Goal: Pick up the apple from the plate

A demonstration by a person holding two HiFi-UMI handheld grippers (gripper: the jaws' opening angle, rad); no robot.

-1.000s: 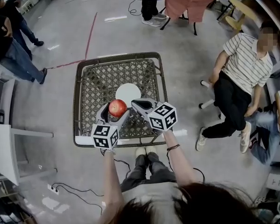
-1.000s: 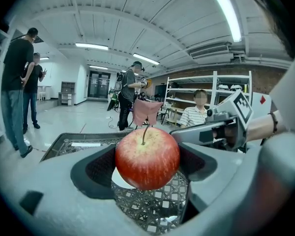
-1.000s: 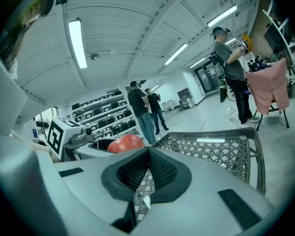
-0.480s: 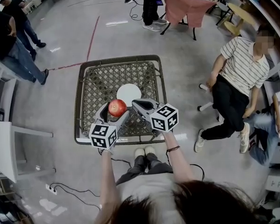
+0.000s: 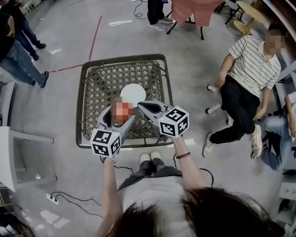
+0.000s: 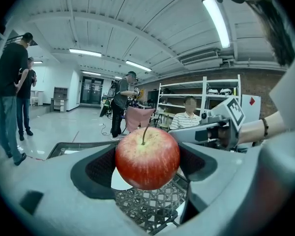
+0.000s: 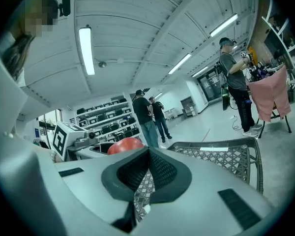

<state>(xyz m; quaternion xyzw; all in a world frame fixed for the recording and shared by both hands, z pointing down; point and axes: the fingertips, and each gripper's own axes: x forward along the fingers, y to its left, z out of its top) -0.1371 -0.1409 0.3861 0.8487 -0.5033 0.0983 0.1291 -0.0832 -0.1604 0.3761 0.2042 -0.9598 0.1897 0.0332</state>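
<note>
the left tool [image 5: 119, 116] is clenched on the apple [image 6: 147, 159], red with its stem up, pinched between both dark pads [image 6: 101, 168] and held clear above the desk [image 5: 101, 83]. the right tool [image 7: 147, 173] sits just beside it, jaws pressed together on nothing. the white plate [image 5: 132, 92] lies bare on the woven lattice top beyond, so the pick looks done; at most a steady hold is left. farther out: grey concrete floor [image 5: 64, 43], a pink cloth [image 5: 195, 4] on a stand, shelving [image 6: 206, 97], a seated person [image 5: 251, 73]

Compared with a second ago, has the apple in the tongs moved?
No, barely. The apple, gripped in the left tongs, hangs just to the near-left of the white plate, much as before.
</note>
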